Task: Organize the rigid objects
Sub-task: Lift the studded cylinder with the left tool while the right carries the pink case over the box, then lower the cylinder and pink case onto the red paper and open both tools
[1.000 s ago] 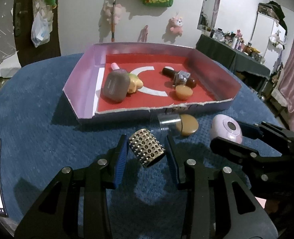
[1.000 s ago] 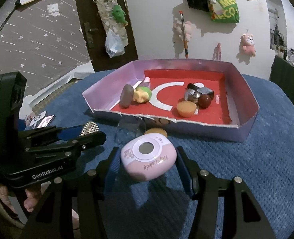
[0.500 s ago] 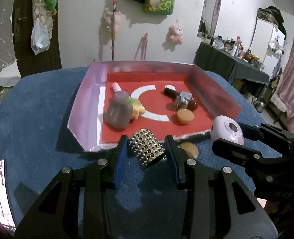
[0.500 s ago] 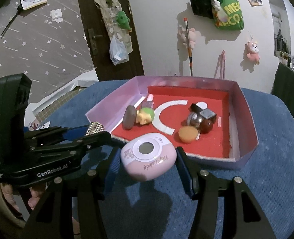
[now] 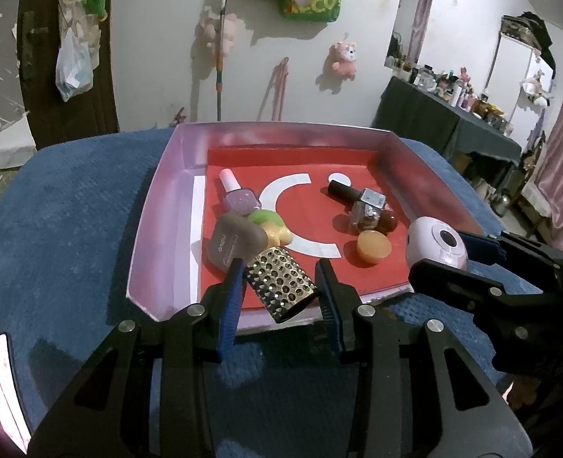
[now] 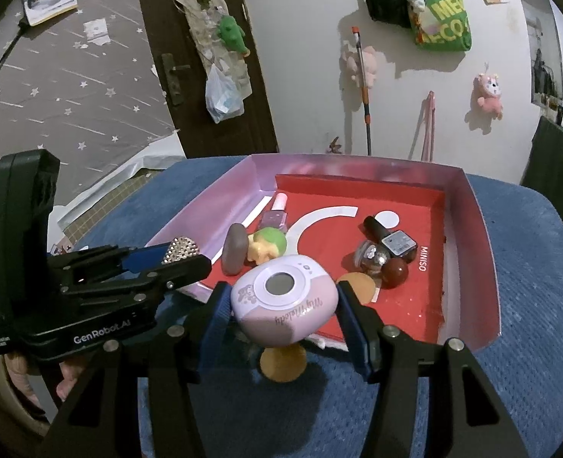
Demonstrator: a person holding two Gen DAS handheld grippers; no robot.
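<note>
Left gripper (image 5: 279,286) — jaws clamped on a studded silver metal cylinder (image 5: 281,284), tilted, held over the near rim of the shallow pink cardboard tray with red floor (image 5: 159,229). Right gripper (image 6: 284,307) — jaws clamped on a rounded pink plastic case with a grey round window (image 6: 284,301), above the tray's near edge at 6 o'clock. Inside the tray: grey-brown pebble-shaped case (image 5: 235,244) at 9 o'clock, touching a green-and-yellow toy figure (image 5: 274,227); orange round disc (image 5: 373,247) near centre. A tan round disc (image 6: 282,362) lies on the blue textured cloth (image 6: 529,305), outside the tray
</note>
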